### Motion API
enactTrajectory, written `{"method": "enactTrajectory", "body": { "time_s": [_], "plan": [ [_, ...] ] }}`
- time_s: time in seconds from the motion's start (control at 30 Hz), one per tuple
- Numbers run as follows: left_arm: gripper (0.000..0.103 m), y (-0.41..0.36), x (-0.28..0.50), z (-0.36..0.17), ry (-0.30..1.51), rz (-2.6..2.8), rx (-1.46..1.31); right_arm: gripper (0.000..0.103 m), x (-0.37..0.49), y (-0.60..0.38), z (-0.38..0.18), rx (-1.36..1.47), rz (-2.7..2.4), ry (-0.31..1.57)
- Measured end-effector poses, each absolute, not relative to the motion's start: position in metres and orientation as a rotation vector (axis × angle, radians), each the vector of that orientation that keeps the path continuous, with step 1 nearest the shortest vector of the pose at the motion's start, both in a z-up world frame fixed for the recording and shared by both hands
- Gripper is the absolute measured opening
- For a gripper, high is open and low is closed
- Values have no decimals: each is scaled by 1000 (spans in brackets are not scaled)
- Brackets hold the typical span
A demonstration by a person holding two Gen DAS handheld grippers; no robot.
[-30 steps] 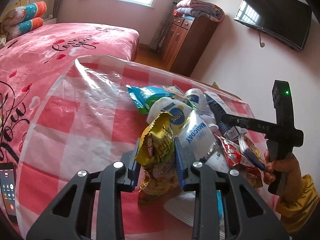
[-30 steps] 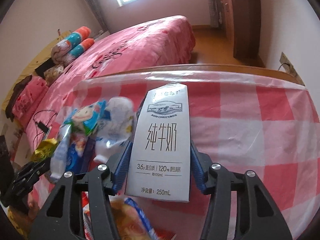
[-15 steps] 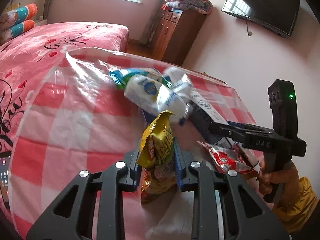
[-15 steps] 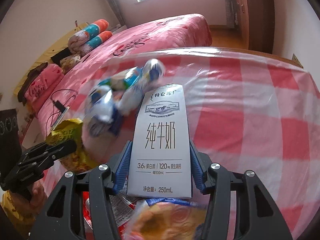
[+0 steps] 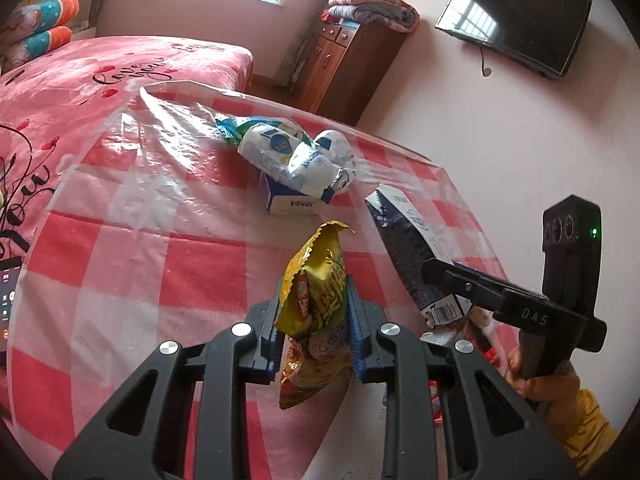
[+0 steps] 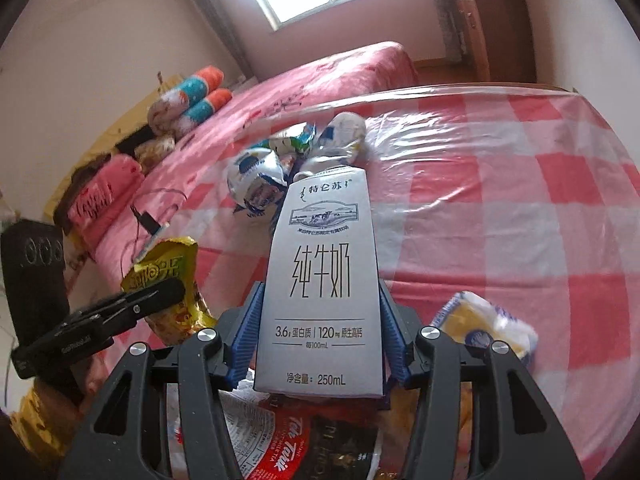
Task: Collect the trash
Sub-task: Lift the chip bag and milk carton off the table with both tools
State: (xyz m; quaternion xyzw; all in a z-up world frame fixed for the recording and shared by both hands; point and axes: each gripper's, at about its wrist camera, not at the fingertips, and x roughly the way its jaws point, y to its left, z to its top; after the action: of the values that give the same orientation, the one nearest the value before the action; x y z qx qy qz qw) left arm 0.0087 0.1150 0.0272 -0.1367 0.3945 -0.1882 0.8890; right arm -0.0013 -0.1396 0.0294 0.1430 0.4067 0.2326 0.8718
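My left gripper [image 5: 314, 320] is shut on a crumpled yellow snack bag [image 5: 316, 292], held above the near edge of the checked table [image 5: 160, 216]. My right gripper [image 6: 318, 320] is shut on a white 250 mL milk carton [image 6: 320, 276]; the carton also shows in the left wrist view [image 5: 412, 256]. A small heap of trash stays on the table: white and blue wrappers [image 5: 296, 160] on a white box [image 5: 294, 202]. Below the right gripper lies more trash, including a red wrapper [image 6: 276, 452] and a yellow-white pack [image 6: 484, 324].
A pink bed [image 5: 80, 76] lies beyond the table. A wooden cabinet [image 5: 344, 60] and a wall TV [image 5: 516, 24] stand at the back right. A phone [image 5: 8, 300] lies at the left edge.
Both grippers have pulled back toward me and lifted with their items. The heap of wrappers on the table now lies farther away.
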Motion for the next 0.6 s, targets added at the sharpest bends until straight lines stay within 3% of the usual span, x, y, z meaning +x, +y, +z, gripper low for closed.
{"method": "enactTrajectory", "body": {
  "time_s": [0.6],
  "plan": [
    [28,139,-35,48,747,-360,-317,54,-35,-152,54,496,550,741]
  ]
}}
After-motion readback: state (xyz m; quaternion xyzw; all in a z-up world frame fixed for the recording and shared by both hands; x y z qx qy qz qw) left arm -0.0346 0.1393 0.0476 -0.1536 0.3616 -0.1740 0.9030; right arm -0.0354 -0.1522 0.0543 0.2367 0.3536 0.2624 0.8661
